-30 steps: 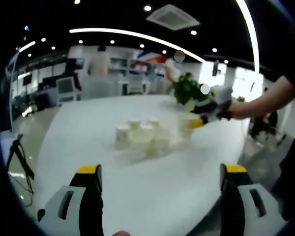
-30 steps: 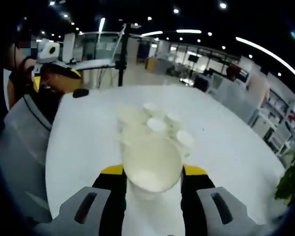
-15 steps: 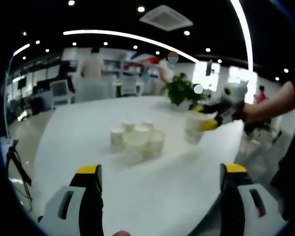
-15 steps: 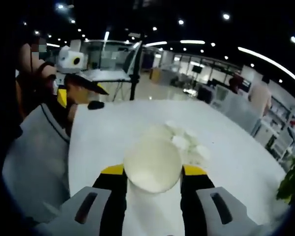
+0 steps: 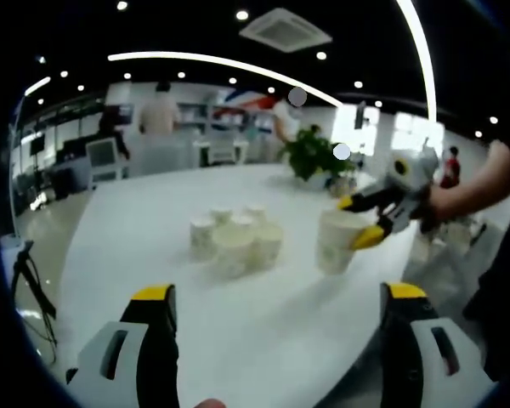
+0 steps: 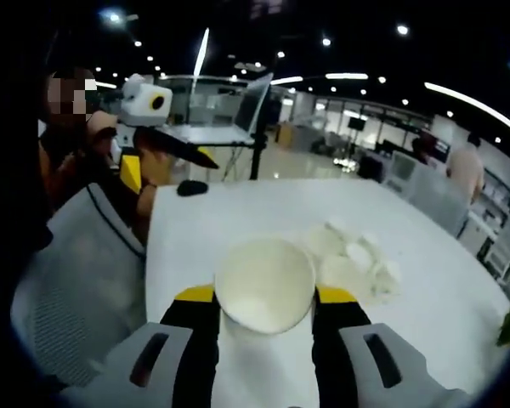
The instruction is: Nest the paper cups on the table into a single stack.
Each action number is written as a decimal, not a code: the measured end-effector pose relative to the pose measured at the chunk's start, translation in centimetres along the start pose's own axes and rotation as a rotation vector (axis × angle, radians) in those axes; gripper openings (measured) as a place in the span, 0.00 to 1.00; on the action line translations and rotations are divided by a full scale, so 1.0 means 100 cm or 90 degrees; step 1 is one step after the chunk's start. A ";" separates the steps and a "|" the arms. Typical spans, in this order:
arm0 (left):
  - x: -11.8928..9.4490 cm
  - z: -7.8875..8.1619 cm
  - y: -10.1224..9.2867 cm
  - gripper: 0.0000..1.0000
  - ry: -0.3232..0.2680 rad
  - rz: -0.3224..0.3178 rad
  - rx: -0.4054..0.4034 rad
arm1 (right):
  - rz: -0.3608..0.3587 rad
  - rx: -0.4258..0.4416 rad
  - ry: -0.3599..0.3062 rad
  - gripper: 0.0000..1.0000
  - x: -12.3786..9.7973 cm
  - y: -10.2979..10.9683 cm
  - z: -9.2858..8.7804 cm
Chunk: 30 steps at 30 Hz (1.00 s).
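My right gripper (image 6: 263, 299) is clamped on a white paper cup (image 6: 264, 285), its open mouth facing the camera (plain inside, no print I can make out). In the left gripper view that cup (image 5: 337, 241) hangs over the white table (image 5: 238, 314), well apart from the cluster of cups (image 5: 235, 241) standing upright together. My left gripper (image 5: 279, 340) has its jaws wide apart, holding nothing.

the right gripper (image 6: 264, 299) grips a paper cup (image 6: 264, 285) between its jaws, mouth toward the camera, above the white bench (image 6: 238, 212), with the cluster of cups (image 6: 353, 259) just right beyond it.
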<state>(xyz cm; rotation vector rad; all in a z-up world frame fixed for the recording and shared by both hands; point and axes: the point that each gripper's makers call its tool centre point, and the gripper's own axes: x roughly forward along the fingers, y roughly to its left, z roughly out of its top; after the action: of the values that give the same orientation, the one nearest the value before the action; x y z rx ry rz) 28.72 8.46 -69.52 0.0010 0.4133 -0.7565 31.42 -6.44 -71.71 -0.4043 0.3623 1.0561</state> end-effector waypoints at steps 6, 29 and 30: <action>-0.002 -0.001 0.001 0.98 0.002 0.005 -0.004 | 0.012 0.003 0.003 0.39 0.010 0.007 -0.008; -0.008 -0.011 -0.005 0.98 0.014 0.007 -0.014 | 0.019 0.014 0.044 0.39 0.037 0.025 -0.045; -0.008 -0.011 -0.005 0.98 0.015 0.007 -0.014 | 0.021 0.014 0.047 0.39 0.037 0.027 -0.047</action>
<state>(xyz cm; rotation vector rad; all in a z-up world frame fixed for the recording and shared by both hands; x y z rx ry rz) 27.48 8.78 -70.17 -0.0088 0.4436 -0.7414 30.22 -4.70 -77.94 -0.4200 0.4477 1.0708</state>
